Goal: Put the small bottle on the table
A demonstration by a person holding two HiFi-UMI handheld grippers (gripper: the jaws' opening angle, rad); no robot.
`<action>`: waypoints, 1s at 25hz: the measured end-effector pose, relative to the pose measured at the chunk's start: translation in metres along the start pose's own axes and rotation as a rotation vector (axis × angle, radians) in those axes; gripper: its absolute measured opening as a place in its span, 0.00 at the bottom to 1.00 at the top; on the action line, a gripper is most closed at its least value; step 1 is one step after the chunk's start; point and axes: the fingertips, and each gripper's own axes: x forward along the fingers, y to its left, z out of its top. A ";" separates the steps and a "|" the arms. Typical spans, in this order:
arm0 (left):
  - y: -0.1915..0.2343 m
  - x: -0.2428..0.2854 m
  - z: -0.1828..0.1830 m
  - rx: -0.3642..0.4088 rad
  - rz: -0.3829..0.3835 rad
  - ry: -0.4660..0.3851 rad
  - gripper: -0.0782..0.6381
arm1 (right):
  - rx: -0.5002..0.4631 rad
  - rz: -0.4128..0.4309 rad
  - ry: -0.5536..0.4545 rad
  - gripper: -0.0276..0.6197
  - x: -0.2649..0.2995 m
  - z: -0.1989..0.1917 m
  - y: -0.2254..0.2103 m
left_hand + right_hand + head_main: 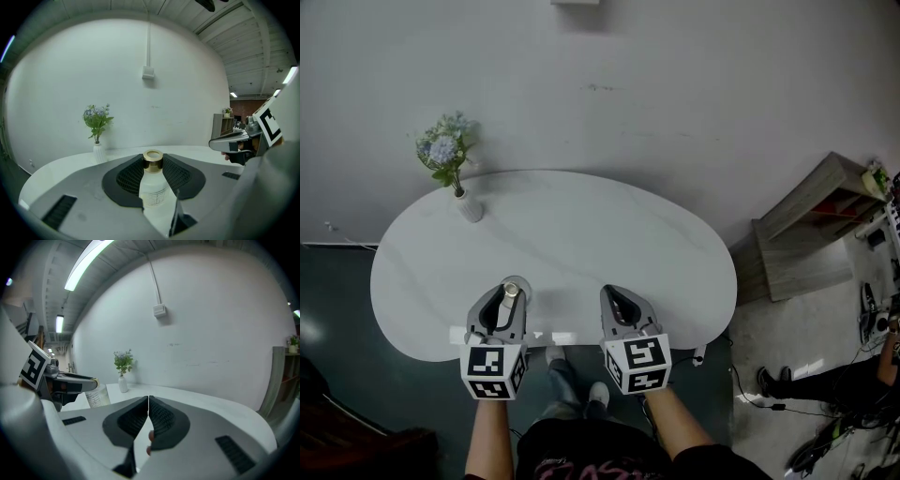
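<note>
The small white vase of pale blue flowers (469, 206) stands at the far left end of the white oval marble-look desk (600, 225), and serves as the marker here. Nearer the person than the vase and a little to its right, the left gripper (508, 292) is clamped on the small clear plastic bottle with a gold cap (153, 185). The bottle is upright between the jaws, over the near part of the desk. Whether its base touches the top cannot be told.

I judge the step in hand to be the set-down. The next move calls for lowering the bottle straight until it stands, then parting the jaws and drawing back without tipping it. The near desk edge lies close under this gripper, so a spot farther in, toward the vase, looks safer.

Well right of the vase, the right gripper (619, 300) has its jaws together on nothing. The broad middle of the desk between the vase and both grippers is bare. Far right of the vase, off the desk, a grey wooden shelf unit (806, 230) stands by the wall, out of the way.
</note>
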 end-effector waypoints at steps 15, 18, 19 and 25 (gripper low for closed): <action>0.010 0.030 -0.026 -0.019 -0.015 0.039 0.28 | 0.011 0.012 0.058 0.15 0.032 -0.022 0.001; 0.010 0.038 -0.032 -0.021 -0.020 0.052 0.28 | 0.012 0.016 0.072 0.15 0.038 -0.026 0.001; 0.010 0.040 -0.034 -0.022 -0.022 0.057 0.28 | 0.013 0.017 0.077 0.15 0.040 -0.028 0.000; 0.008 0.055 -0.044 -0.029 -0.037 0.075 0.28 | 0.022 0.018 0.106 0.15 0.053 -0.039 -0.002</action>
